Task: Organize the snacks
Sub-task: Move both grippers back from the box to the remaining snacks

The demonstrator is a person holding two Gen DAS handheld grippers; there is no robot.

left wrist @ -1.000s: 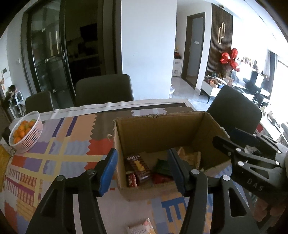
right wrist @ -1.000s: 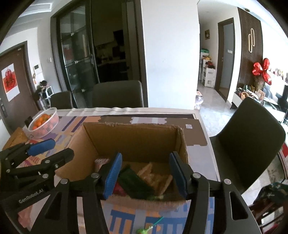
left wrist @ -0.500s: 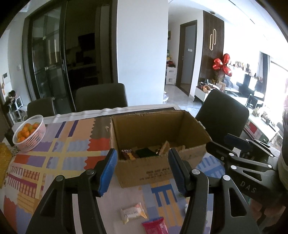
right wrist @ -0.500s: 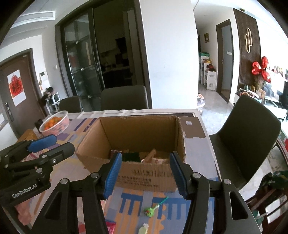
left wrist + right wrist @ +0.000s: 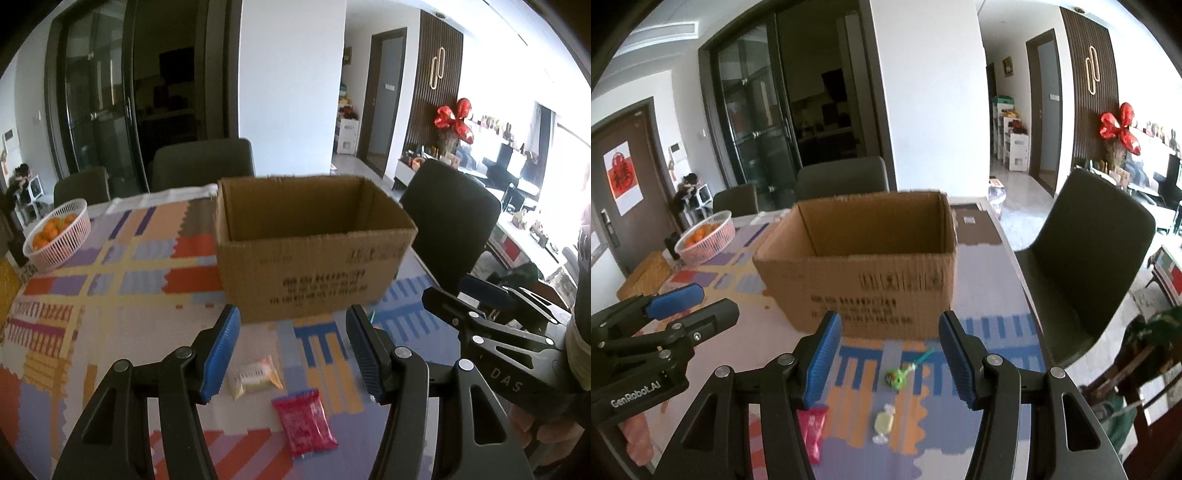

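Observation:
An open cardboard box point(image 5: 314, 251) stands on the patterned table; it also shows in the right wrist view point(image 5: 864, 266). Its contents are hidden from here. In front of it lie a small yellow-white snack packet point(image 5: 255, 376) and a red snack packet point(image 5: 304, 421). The right wrist view shows a green lollipop point(image 5: 901, 374), a pale wrapped candy point(image 5: 882, 422) and the red packet point(image 5: 812, 428). My left gripper point(image 5: 293, 350) is open and empty above the packets. My right gripper point(image 5: 890, 354) is open and empty above the lollipop.
A pink basket of oranges point(image 5: 57, 236) stands at the table's far left, also in the right wrist view point(image 5: 705, 238). Dark chairs point(image 5: 203, 162) stand behind the table and one point(image 5: 1086, 258) at its right side. A woven mat point(image 5: 644, 275) lies at the left edge.
Both grippers have pulled back and down from above the box toward the near table edge. The box's inside is no longer visible, and loose snacks on the table have come into view.

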